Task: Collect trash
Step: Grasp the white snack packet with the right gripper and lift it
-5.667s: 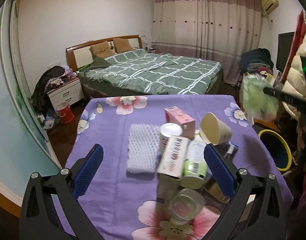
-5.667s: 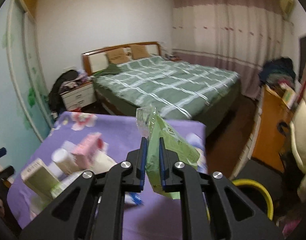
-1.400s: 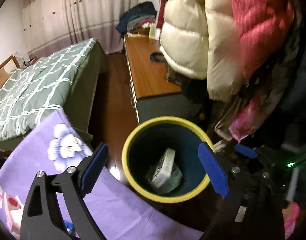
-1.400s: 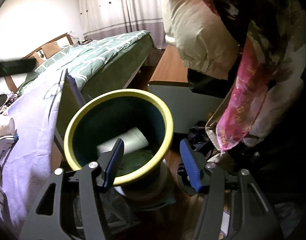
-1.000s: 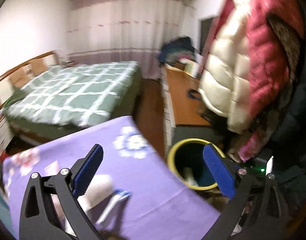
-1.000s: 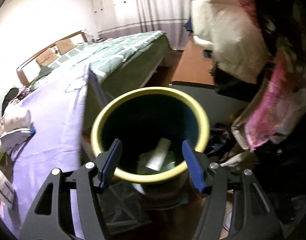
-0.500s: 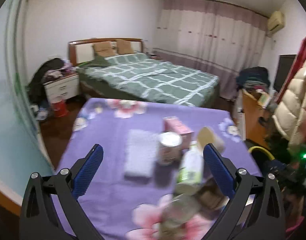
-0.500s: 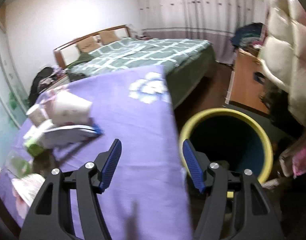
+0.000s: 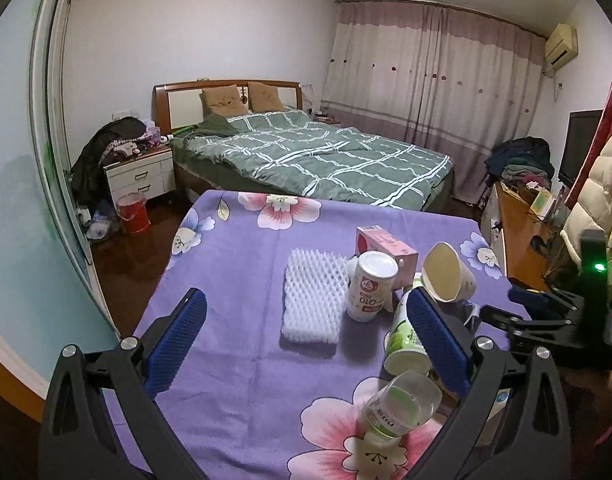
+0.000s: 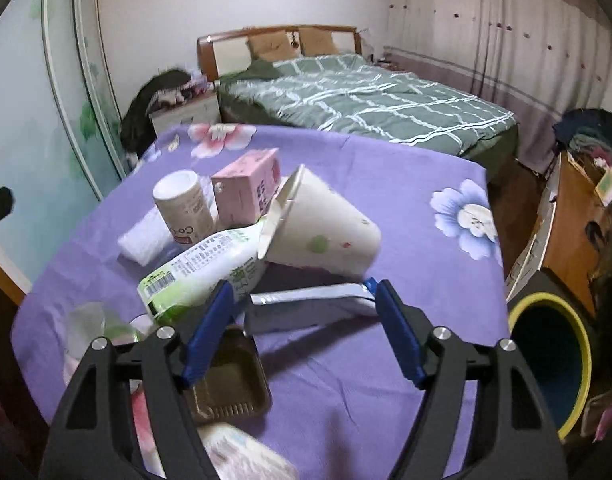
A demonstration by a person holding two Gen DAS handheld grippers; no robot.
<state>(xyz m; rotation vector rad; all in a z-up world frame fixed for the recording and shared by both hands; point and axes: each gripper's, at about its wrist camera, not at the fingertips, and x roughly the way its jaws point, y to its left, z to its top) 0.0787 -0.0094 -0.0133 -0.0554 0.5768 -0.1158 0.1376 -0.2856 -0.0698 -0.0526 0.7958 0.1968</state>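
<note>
Trash lies on the purple flowered tablecloth (image 9: 246, 280): a white foam net (image 9: 311, 300), a white can (image 9: 369, 286), a pink carton (image 9: 385, 246), a tipped paper cup (image 10: 321, 228), a green-white bottle (image 10: 210, 268), a clear bottle (image 9: 401, 404), a silvery flat packet (image 10: 309, 304) and a brown tray (image 10: 226, 380). My left gripper (image 9: 306, 332) is open and empty above the near part of the table. My right gripper (image 10: 302, 320) has its jaws opening. The packet lies just beyond its fingertips, untouched.
A yellow-rimmed dark bin (image 10: 545, 360) stands on the floor off the table's right edge. A wooden cabinet (image 10: 573, 240) and hanging coats (image 9: 597, 192) are further right. A green bed (image 9: 325, 160) lies beyond the table. My right gripper's body (image 9: 545, 320) shows at the table's right side.
Both views swung from the bin back to the table. The left gripper then held still. The right gripper came over the trash pile and its jaws spread wider.
</note>
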